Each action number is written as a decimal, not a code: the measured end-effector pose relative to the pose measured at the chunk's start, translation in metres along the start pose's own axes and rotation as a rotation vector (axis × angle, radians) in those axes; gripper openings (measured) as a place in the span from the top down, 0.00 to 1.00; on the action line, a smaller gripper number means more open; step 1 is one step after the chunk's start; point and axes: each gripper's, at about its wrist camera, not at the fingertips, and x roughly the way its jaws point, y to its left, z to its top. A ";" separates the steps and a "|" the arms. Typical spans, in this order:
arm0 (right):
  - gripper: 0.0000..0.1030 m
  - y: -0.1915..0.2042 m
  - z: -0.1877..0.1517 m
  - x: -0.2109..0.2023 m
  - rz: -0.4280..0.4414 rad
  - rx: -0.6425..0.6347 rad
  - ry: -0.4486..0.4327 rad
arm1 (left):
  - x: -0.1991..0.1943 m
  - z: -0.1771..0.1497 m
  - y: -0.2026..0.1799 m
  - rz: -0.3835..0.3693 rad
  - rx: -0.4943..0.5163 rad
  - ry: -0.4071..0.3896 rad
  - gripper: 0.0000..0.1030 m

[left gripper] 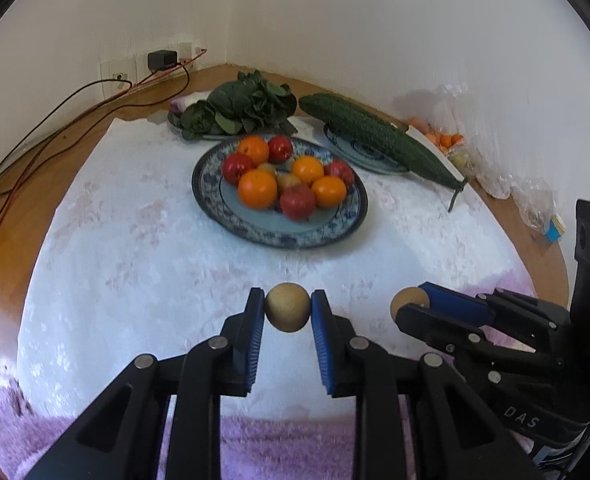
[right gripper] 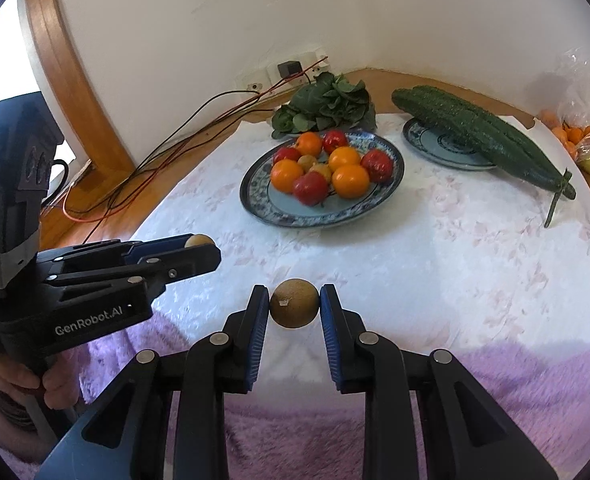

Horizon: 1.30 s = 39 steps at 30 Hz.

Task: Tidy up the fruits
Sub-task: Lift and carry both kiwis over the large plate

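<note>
My left gripper (left gripper: 287,307) is shut on a small round tan fruit (left gripper: 287,307), held just above the white cloth. My right gripper (right gripper: 294,308) is shut on a second small brown fruit (right gripper: 294,308); it shows at the right of the left wrist view as right gripper (left gripper: 413,304) with its fruit (left gripper: 409,300). The left gripper (right gripper: 199,246) appears at the left of the right wrist view, a hand under it. Beyond both stands a blue patterned plate (left gripper: 279,234) (right gripper: 295,218) holding several oranges (left gripper: 257,189), red apples (left gripper: 297,201) and small tan fruits.
Leafy greens (left gripper: 247,106) lie on a plate at the back. Long green cucumbers (left gripper: 379,138) rest across another blue plate (left gripper: 359,152). Plastic bags of fruit (left gripper: 451,142) sit at the right edge. Cables (left gripper: 55,128) run along the wooden edge on the left. Purple fleece (right gripper: 495,400) lies nearest me.
</note>
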 end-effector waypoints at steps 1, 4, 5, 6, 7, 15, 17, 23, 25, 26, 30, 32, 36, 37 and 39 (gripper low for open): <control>0.73 -0.001 0.002 0.000 -0.001 0.001 -0.002 | 0.001 0.002 0.000 0.001 0.000 -0.002 0.76; 0.73 -0.004 0.010 -0.001 -0.002 0.004 -0.011 | 0.001 0.011 0.001 0.007 -0.001 -0.009 0.76; 0.73 -0.005 0.014 -0.001 -0.004 0.004 -0.015 | 0.002 0.016 0.002 0.004 -0.004 -0.012 0.76; 0.73 -0.006 0.017 -0.001 -0.006 0.005 -0.017 | 0.002 0.019 0.002 0.001 -0.008 -0.014 0.76; 0.73 -0.007 0.019 0.000 -0.008 0.005 -0.020 | 0.002 0.022 0.003 -0.001 -0.010 -0.017 0.76; 0.73 -0.014 0.043 0.002 -0.029 -0.008 -0.036 | 0.017 0.043 0.006 0.015 -0.022 -0.019 0.76; 0.73 -0.016 0.049 0.003 -0.038 -0.015 -0.036 | 0.025 0.045 0.007 0.018 -0.027 -0.010 0.76; 0.73 -0.025 0.068 0.008 -0.065 -0.018 -0.039 | 0.045 0.049 0.013 0.027 -0.040 0.014 0.76; 0.73 -0.030 0.076 0.012 -0.071 -0.013 -0.041 | 0.049 0.050 0.014 0.034 -0.043 0.015 0.76; 0.73 -0.032 0.079 0.014 -0.073 -0.010 -0.042 | 0.051 0.050 0.015 0.037 -0.044 0.015 0.76; 0.73 -0.039 0.093 0.025 -0.078 0.006 -0.046 | 0.059 0.053 0.020 0.044 -0.050 0.018 0.76; 0.73 -0.041 0.097 0.031 -0.080 0.013 -0.045 | 0.062 0.055 0.022 0.045 -0.054 0.018 0.76; 0.73 -0.048 0.105 0.045 -0.091 0.027 -0.044 | 0.068 0.058 0.025 0.053 -0.057 0.021 0.76; 0.73 -0.050 0.107 0.049 -0.094 0.031 -0.044 | 0.070 0.058 0.027 0.057 -0.061 0.020 0.76; 0.73 -0.054 0.111 0.054 -0.098 0.040 -0.045 | 0.073 0.058 0.028 0.059 -0.067 0.022 0.76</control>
